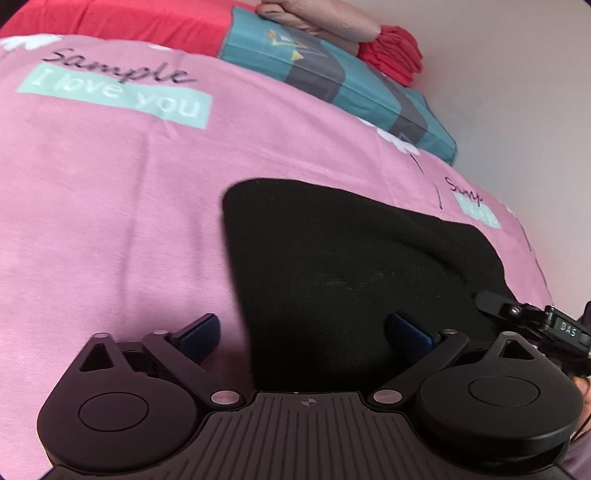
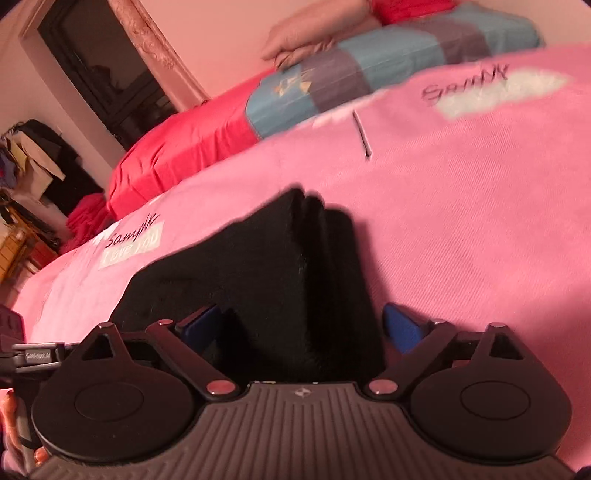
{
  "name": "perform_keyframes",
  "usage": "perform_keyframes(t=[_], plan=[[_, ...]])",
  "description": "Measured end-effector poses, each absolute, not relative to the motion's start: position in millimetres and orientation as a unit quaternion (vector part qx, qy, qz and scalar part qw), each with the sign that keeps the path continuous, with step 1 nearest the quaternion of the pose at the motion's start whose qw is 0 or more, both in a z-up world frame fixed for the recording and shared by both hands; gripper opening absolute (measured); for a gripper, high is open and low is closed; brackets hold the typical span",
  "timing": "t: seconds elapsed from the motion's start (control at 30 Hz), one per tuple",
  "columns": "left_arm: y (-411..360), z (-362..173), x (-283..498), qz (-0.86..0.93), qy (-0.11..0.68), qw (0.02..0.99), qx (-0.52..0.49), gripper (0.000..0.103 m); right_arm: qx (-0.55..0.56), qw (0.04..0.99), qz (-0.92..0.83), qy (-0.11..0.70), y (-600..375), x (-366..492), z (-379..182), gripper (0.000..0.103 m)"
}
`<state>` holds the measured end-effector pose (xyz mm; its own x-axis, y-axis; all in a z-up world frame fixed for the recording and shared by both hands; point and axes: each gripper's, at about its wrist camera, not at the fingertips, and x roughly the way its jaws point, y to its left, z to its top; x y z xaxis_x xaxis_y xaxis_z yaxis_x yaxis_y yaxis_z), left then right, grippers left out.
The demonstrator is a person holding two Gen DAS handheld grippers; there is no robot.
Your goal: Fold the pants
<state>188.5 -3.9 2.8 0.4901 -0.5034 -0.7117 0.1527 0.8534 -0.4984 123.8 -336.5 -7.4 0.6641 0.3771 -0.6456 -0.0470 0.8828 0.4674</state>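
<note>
The black pants (image 1: 351, 266) lie folded into a compact bundle on the pink bedsheet (image 1: 110, 206). My left gripper (image 1: 306, 332) is open, its blue pads wide apart, just over the bundle's near left edge. My right gripper (image 2: 301, 328) is open too, straddling the near end of the pants (image 2: 280, 273), whose stacked layers show at the far end. The right gripper's body shows at the right edge of the left wrist view (image 1: 546, 325). Neither gripper holds cloth.
A teal and grey pillow (image 1: 332, 74) lies at the head of the bed with a beige cushion (image 1: 317, 18) and a red folded cloth (image 1: 395, 55) on it. A red blanket (image 2: 177, 147) lies beside it. A wall runs along the right (image 1: 517, 92). A dark doorway (image 2: 103, 74) and hanging clothes (image 2: 40, 158) are at left.
</note>
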Motion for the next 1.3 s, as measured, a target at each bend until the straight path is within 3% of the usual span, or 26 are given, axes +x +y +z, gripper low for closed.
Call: perform_keyframes(t=[0.07, 0.13, 0.17, 0.33, 0.6, 0.77, 0.8, 0.93, 1.3], plan=[[-11.1, 4.4, 189.3, -0.21, 0.464, 0.841, -0.181, 0.103, 0.212, 0.893, 0.117, 0.379, -334.8, 123.2, -7.9, 0.084], [-14.5, 9.8, 187.8, -0.243, 0.463, 0.829, -0.199, 0.103, 0.232, 0.892, 0.111, 0.373, -337.2, 120.1, -4.2, 0.056], [-16.1, 15.7, 185.0, -0.243, 0.456, 0.833, -0.199, 0.103, 0.239, 0.891, 0.119, 0.368, -338.4, 118.3, -0.5, 0.048], [-24.6, 49.9, 160.9, -0.275, 0.428, 0.836, -0.205, 0.103, 0.242, 0.9, 0.119, 0.343, -340.0, 92.0, 25.1, 0.044], [-56.4, 62.8, 101.7, -0.294, 0.424, 0.842, -0.158, 0.103, 0.256, 0.909, 0.121, 0.305, -369.6, 25.8, 62.3, 0.044], [-73.4, 23.6, 90.7, -0.217, 0.476, 0.846, -0.1, 0.103, 0.249, 0.893, 0.042, 0.373, -383.4, 14.4, 18.9, 0.059], [-69.5, 25.3, 86.7, -0.217, 0.477, 0.844, -0.111, 0.103, 0.255, 0.895, 0.04, 0.365, -388.0, 9.0, 12.8, 0.071], [-57.3, 46.2, 63.1, -0.194, 0.456, 0.865, -0.083, 0.103, 0.252, 0.907, 0.03, 0.334, -399.8, -19.7, 16.5, 0.079], [-51.1, 84.5, -14.6, -0.065, 0.434, 0.896, 0.066, 0.103, 0.076, 0.937, -0.027, 0.341, -381.0, -71.8, 31.1, 0.09]])
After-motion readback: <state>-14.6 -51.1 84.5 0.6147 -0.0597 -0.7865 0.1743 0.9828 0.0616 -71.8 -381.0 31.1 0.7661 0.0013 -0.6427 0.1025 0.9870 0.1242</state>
